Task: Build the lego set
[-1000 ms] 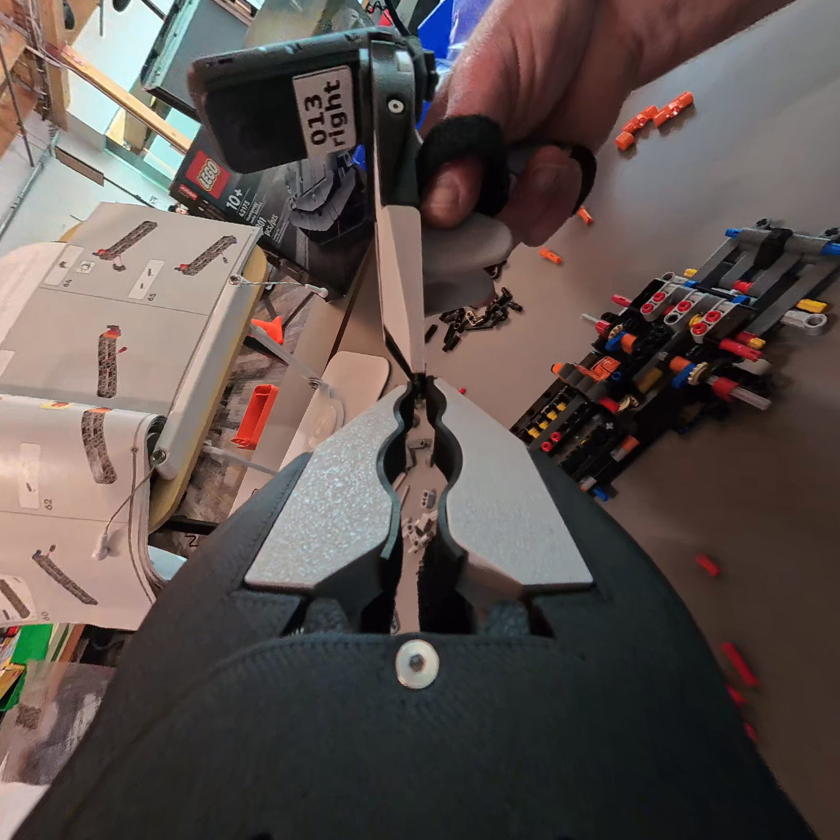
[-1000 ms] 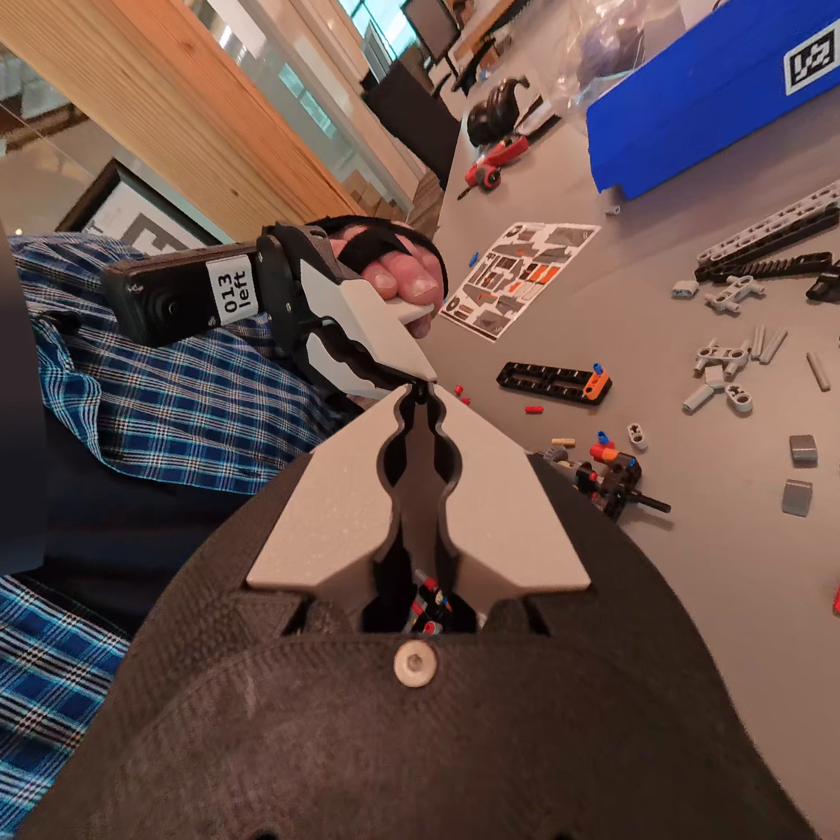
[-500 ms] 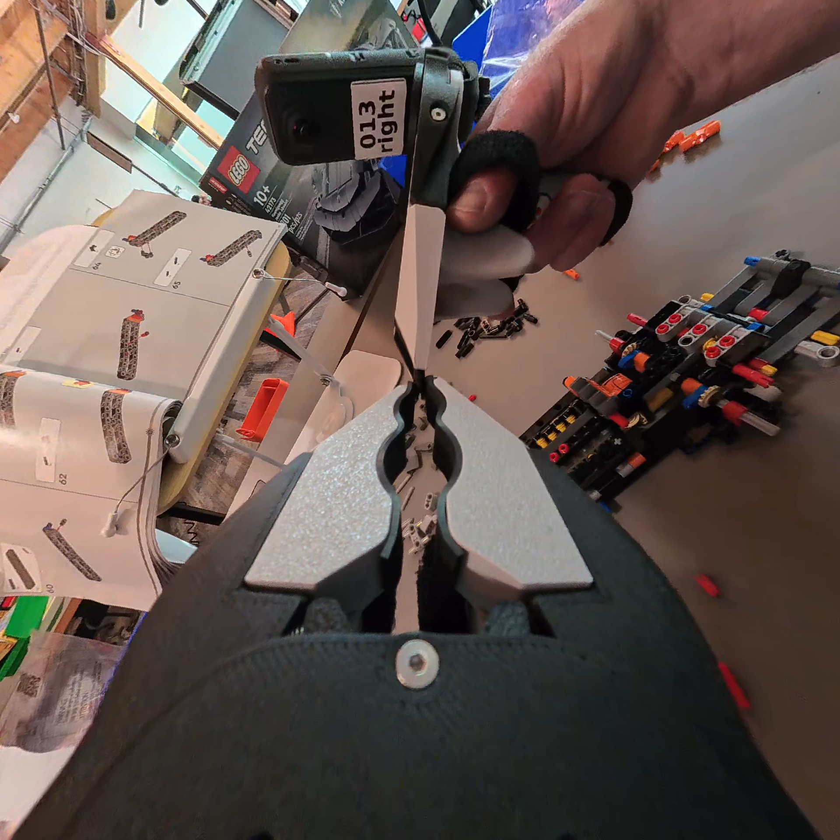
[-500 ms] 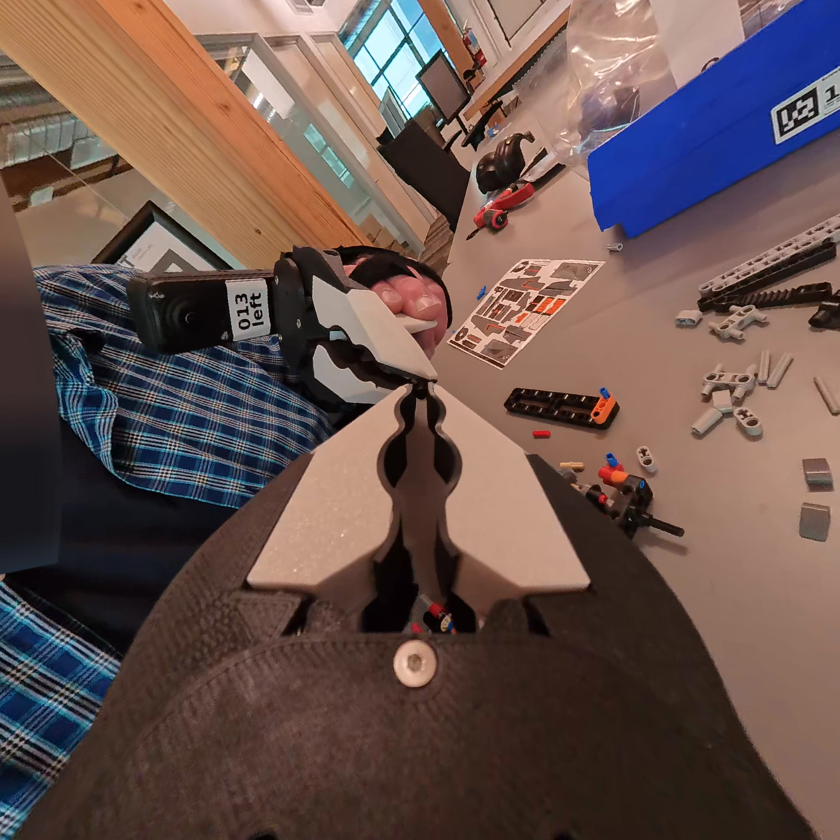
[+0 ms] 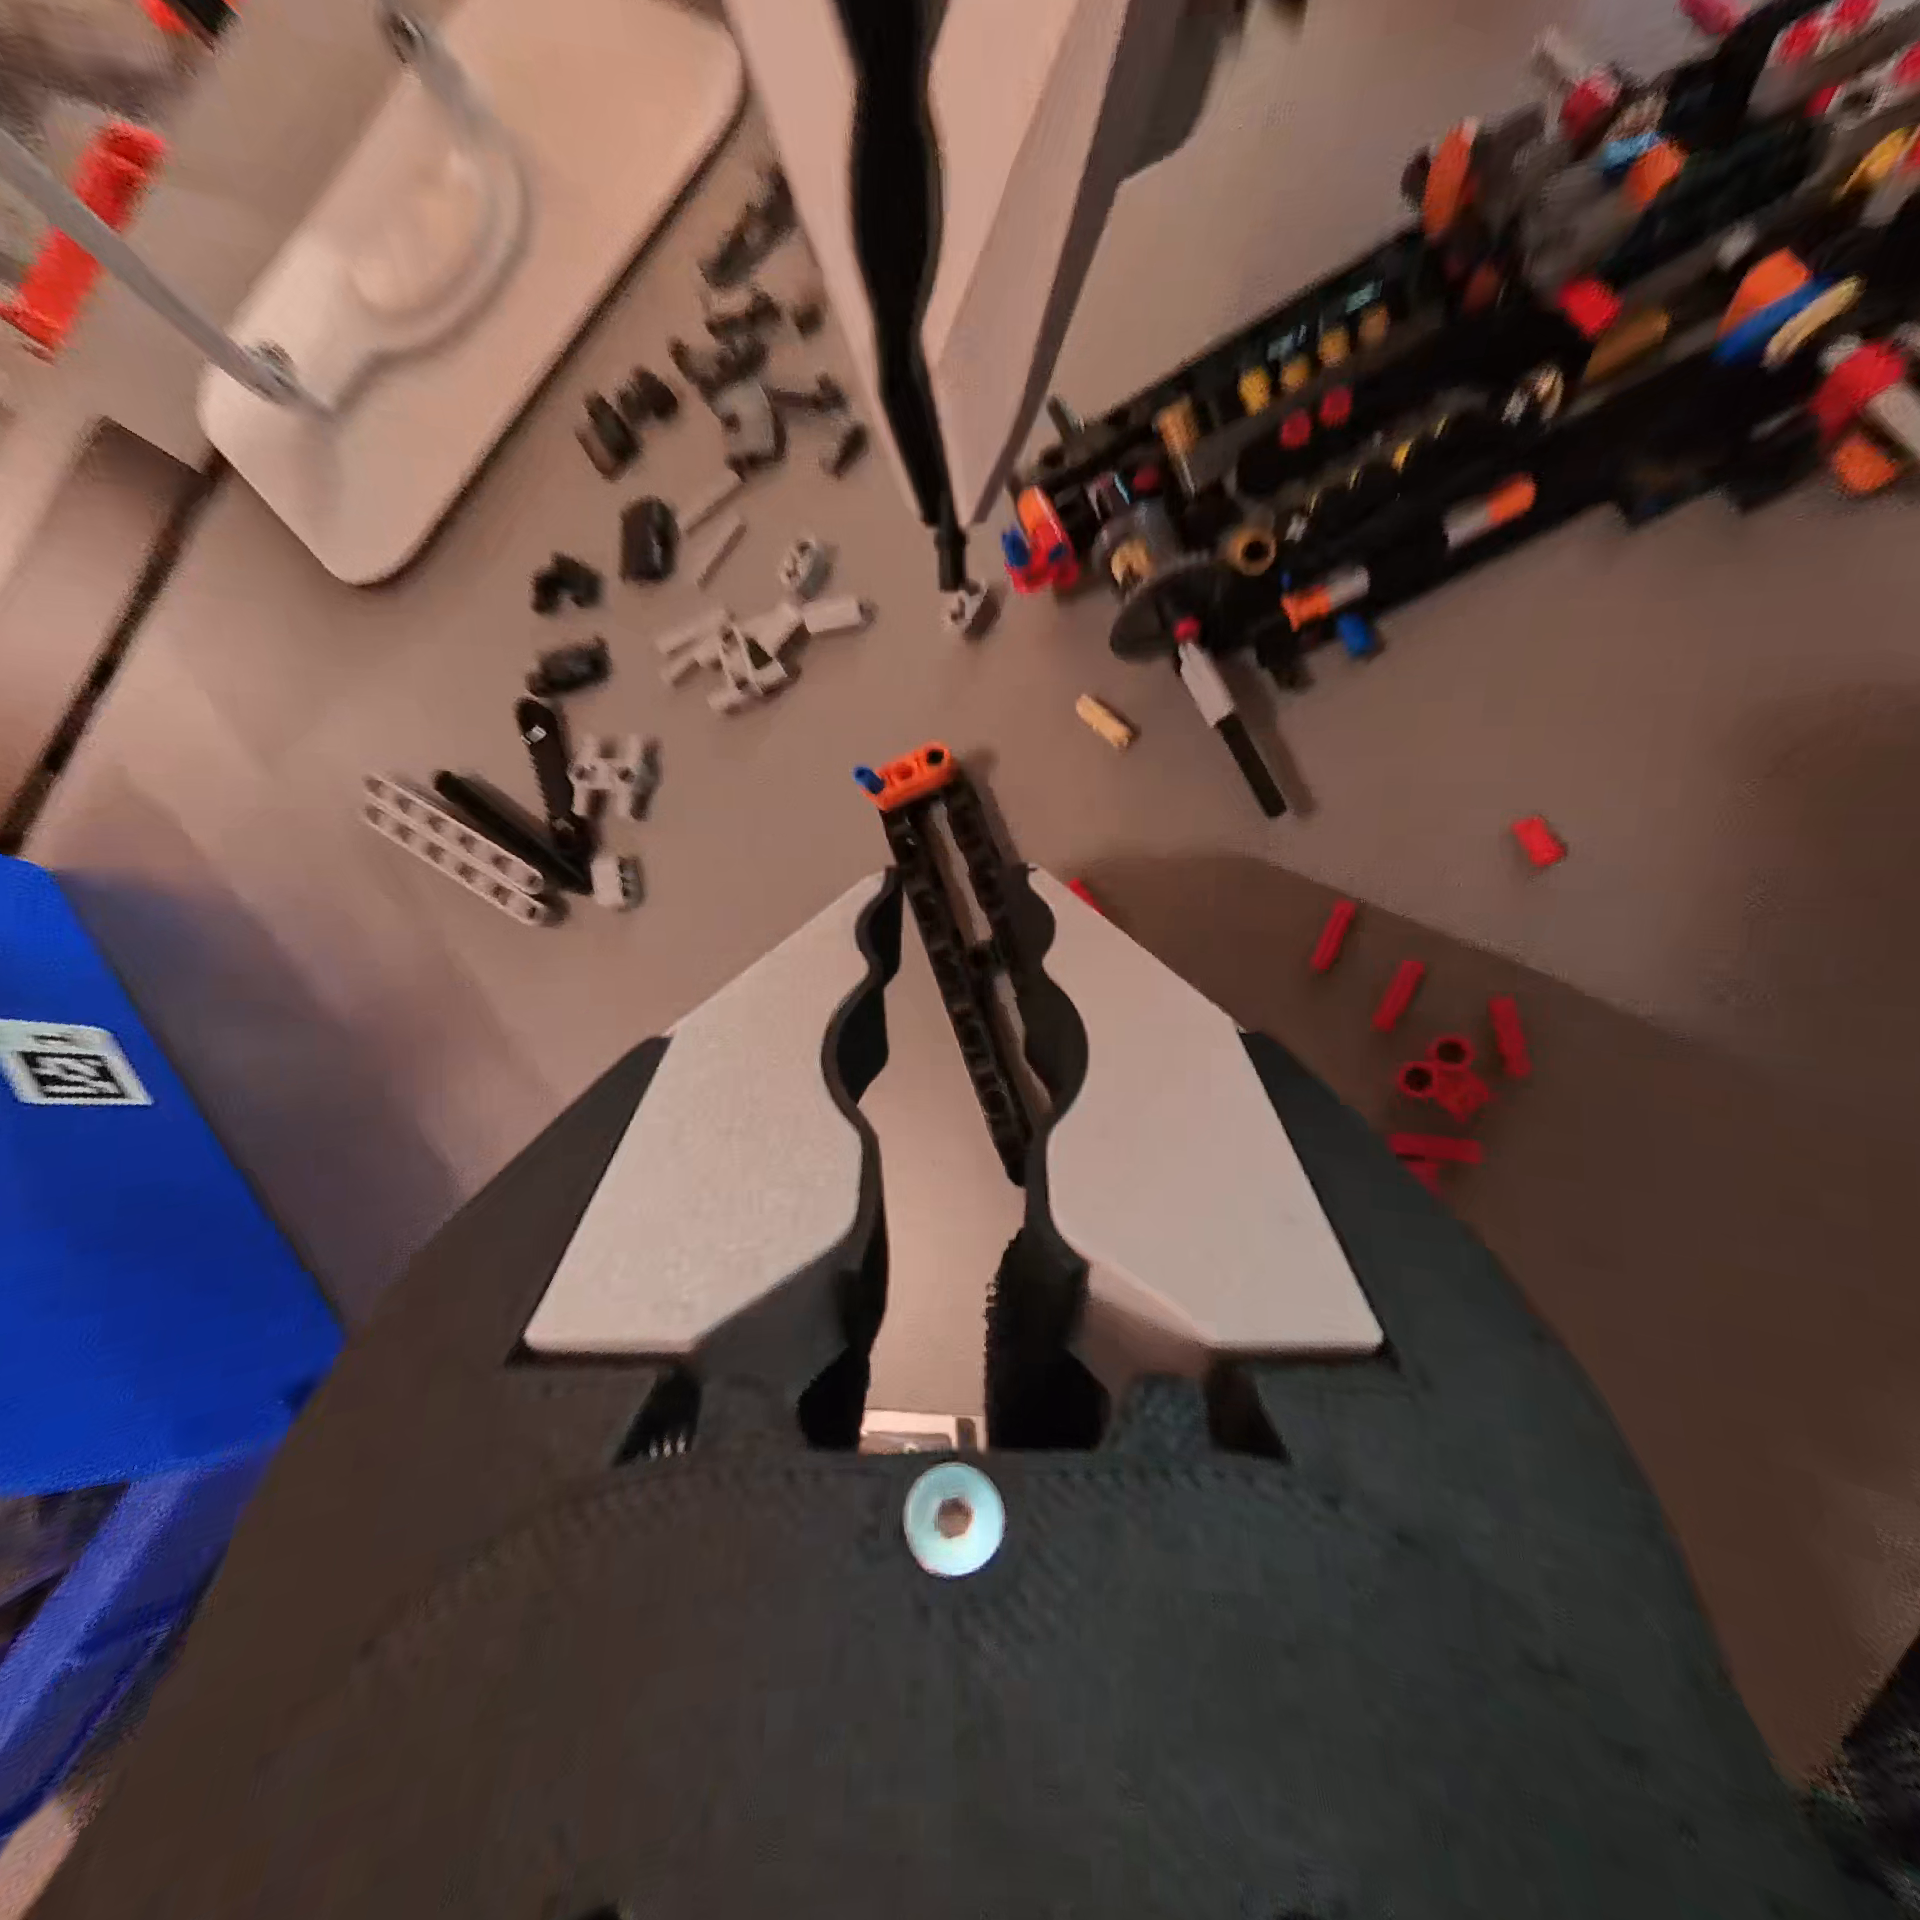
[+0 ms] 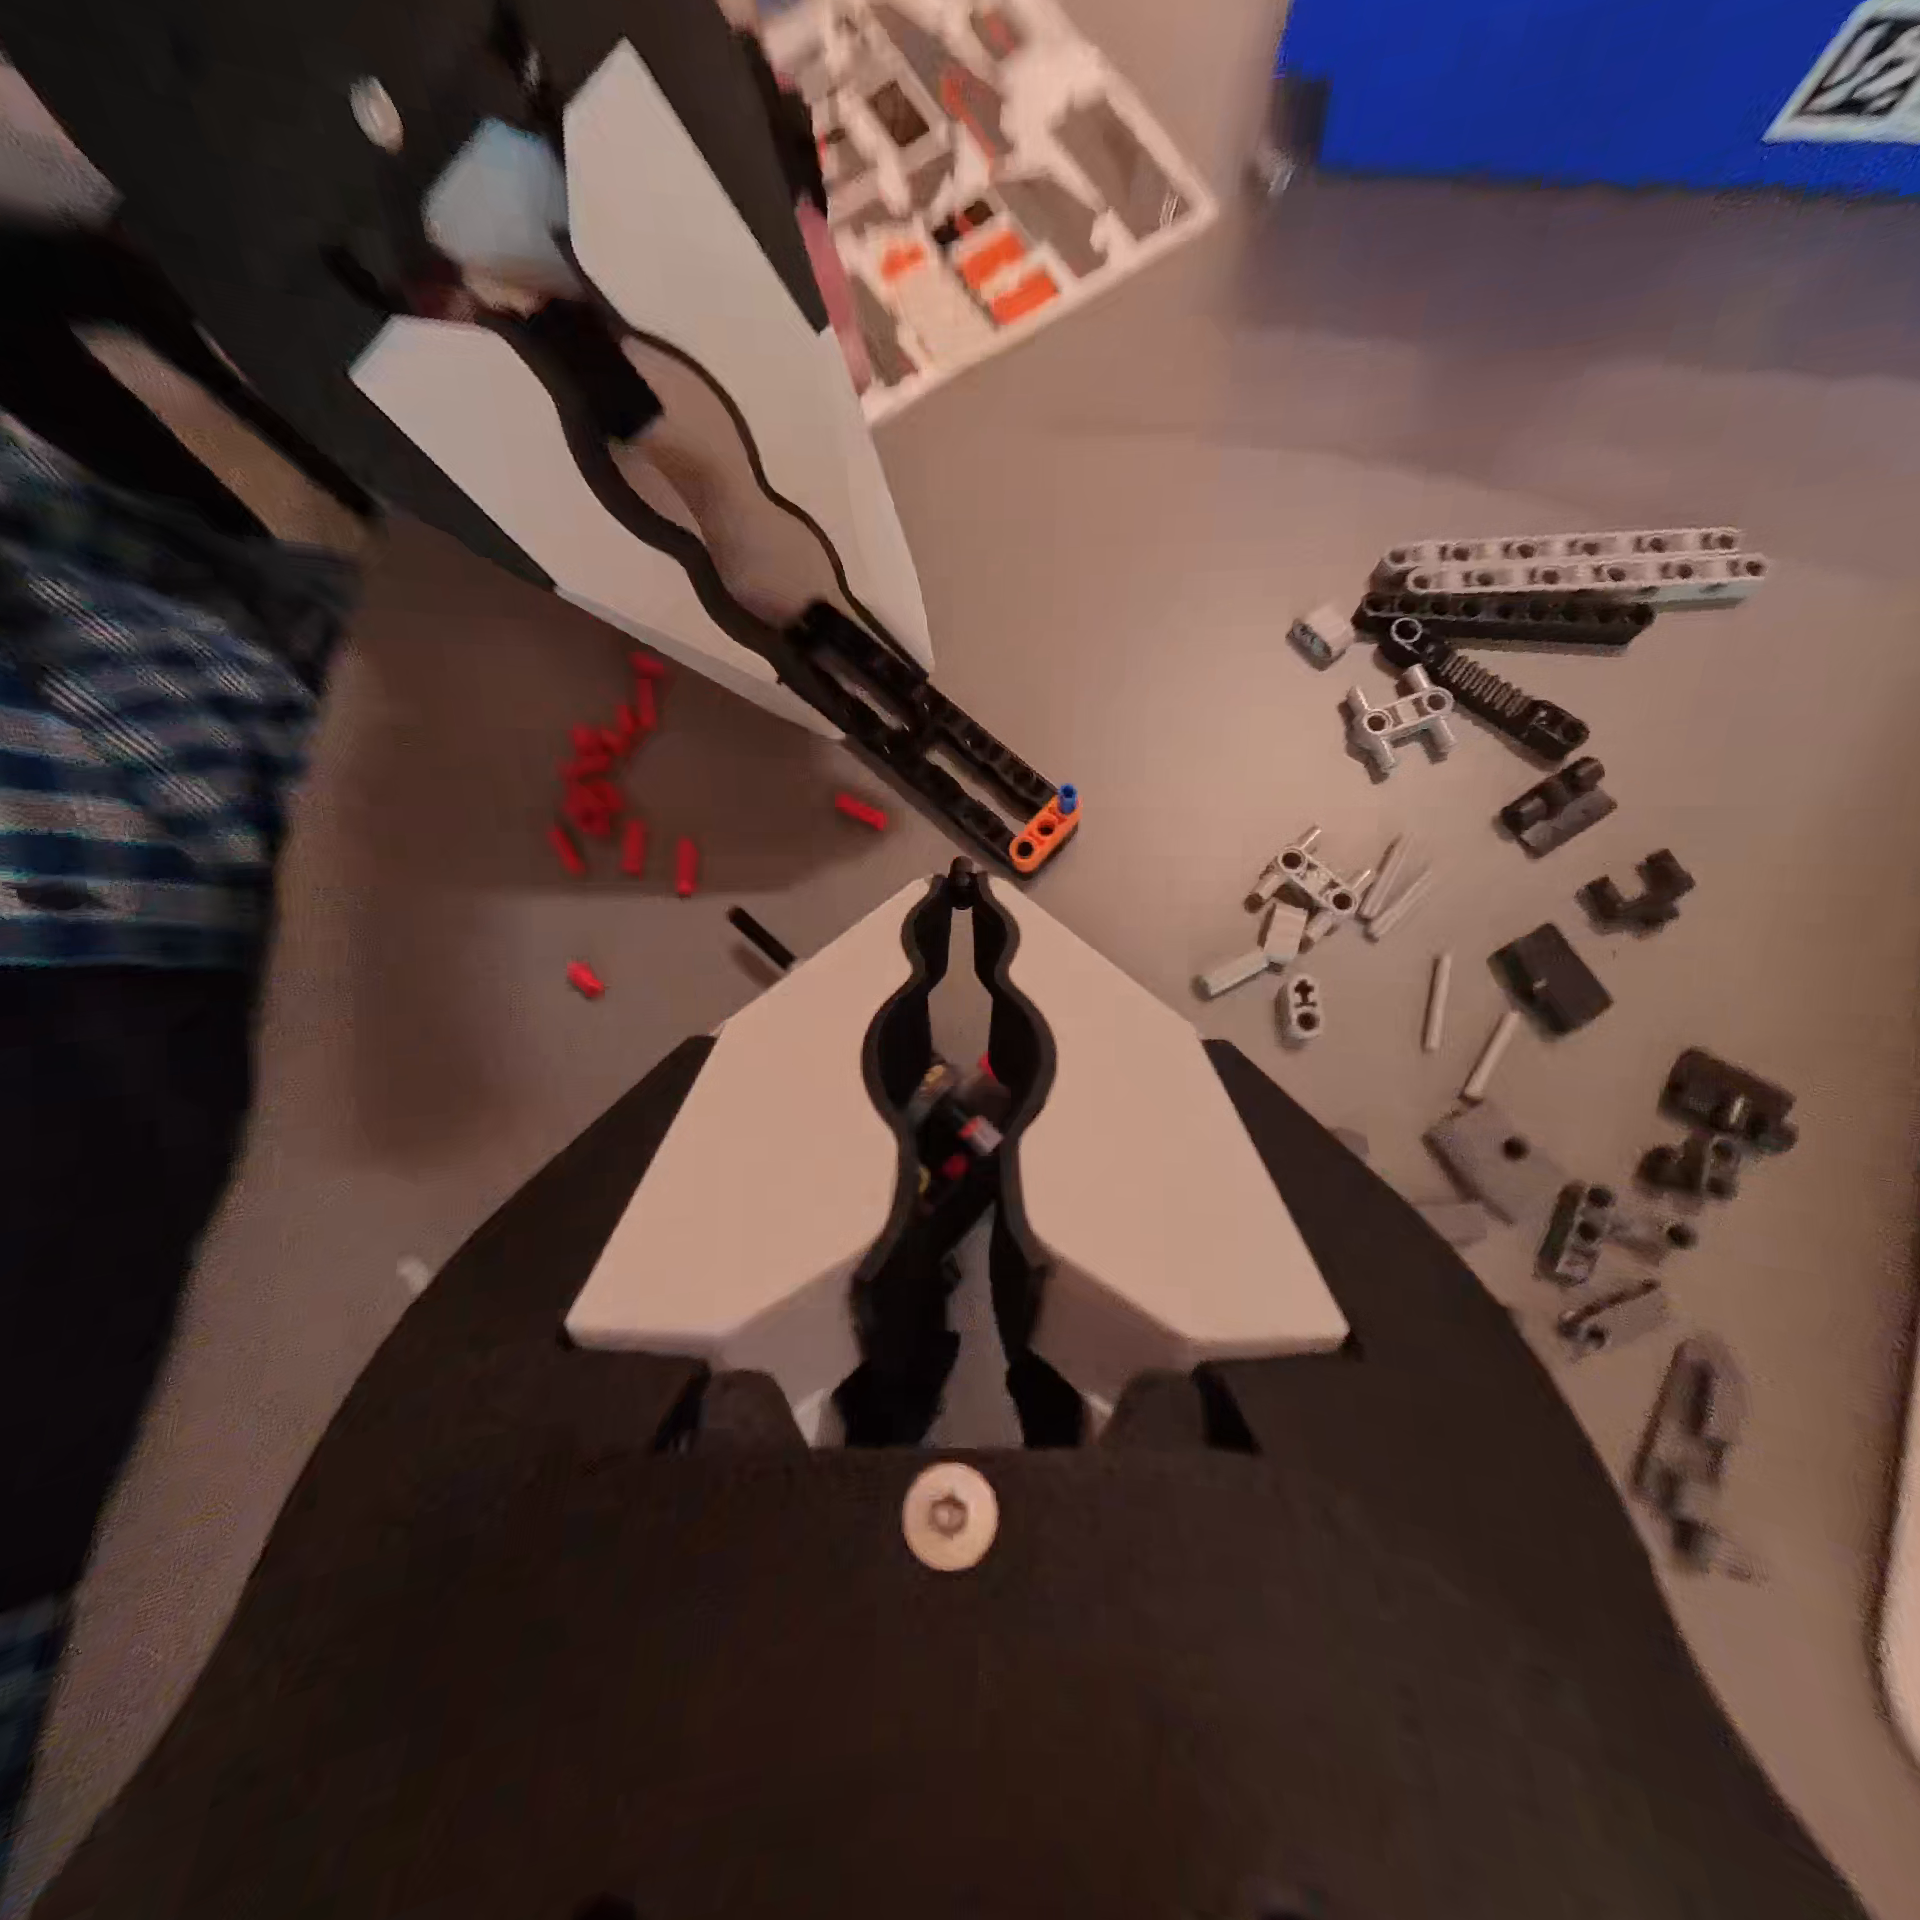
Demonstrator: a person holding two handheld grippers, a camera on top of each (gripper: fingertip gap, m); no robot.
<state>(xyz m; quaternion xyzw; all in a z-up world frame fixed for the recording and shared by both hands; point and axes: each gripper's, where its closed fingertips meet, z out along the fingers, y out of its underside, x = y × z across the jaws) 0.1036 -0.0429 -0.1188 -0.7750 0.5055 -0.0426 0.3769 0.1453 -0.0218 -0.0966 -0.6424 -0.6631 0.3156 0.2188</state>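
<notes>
My left gripper (image 5: 961, 883) is shut on a black beam frame (image 5: 966, 966) with an orange end piece (image 5: 914, 771) and a blue pin; the frame juts forward past the fingertips, low over the grey table (image 5: 1621, 727). In the right wrist view the left gripper (image 6: 862, 675) comes in from the upper left with the frame (image 6: 966, 769). My right gripper (image 6: 961, 883) is shut on a small black pin (image 6: 958, 873), just short of the orange end (image 6: 1044, 831). In the left wrist view the right gripper (image 5: 951, 530) points down from the top.
A large black chassis assembly (image 5: 1455, 416) lies at the right. Loose red pins (image 5: 1444, 1070) lie near the frame. Grey and black beams and connectors (image 6: 1538, 592) lie scattered. A blue bin (image 5: 125, 1195), a sticker sheet (image 6: 997, 208) and a white stand base (image 5: 468, 260) border the table. My right fingertips sit around 6 cm from my left ones.
Both grippers have swung from tip to tip in the air down to the table. The left now grips the black frame that lay on the table; the right stays shut.
</notes>
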